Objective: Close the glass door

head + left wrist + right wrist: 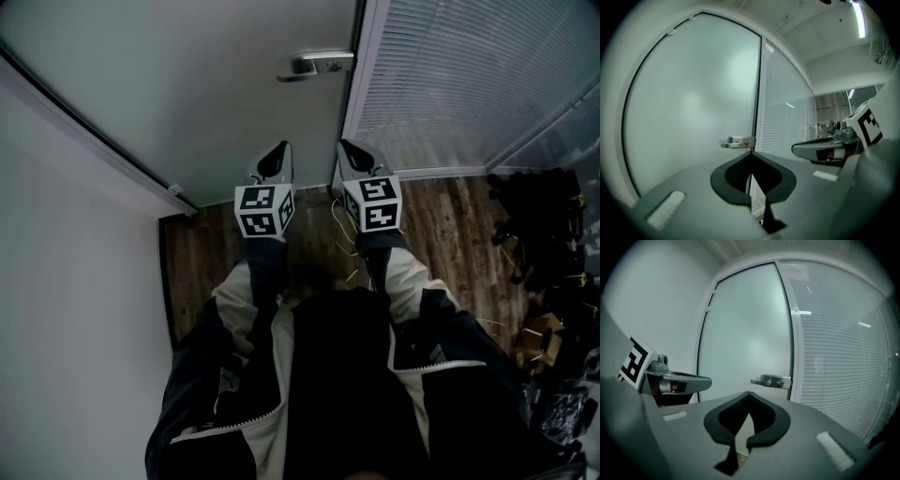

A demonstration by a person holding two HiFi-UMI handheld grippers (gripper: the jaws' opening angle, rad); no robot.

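The frosted glass door (pixel 187 75) stands straight ahead, its handle edge against the frame. A metal lever handle (pixel 319 64) sits on that edge and points left. My left gripper (pixel 279 150) and right gripper (pixel 347 148) hang side by side a little short of the door, below the handle, both shut and empty. Neither touches the door or the handle. In the left gripper view the handle (pixel 738 142) shows just above my left gripper (pixel 751 154). In the right gripper view the handle (pixel 771 380) lies above my right gripper (pixel 750 394).
A glass partition with white blinds (pixel 469 84) runs to the right of the door. A plain white wall (pixel 66 234) closes the left side. The floor (pixel 441 225) is dark wood, with dark bags and gear (pixel 548 244) piled at the right.
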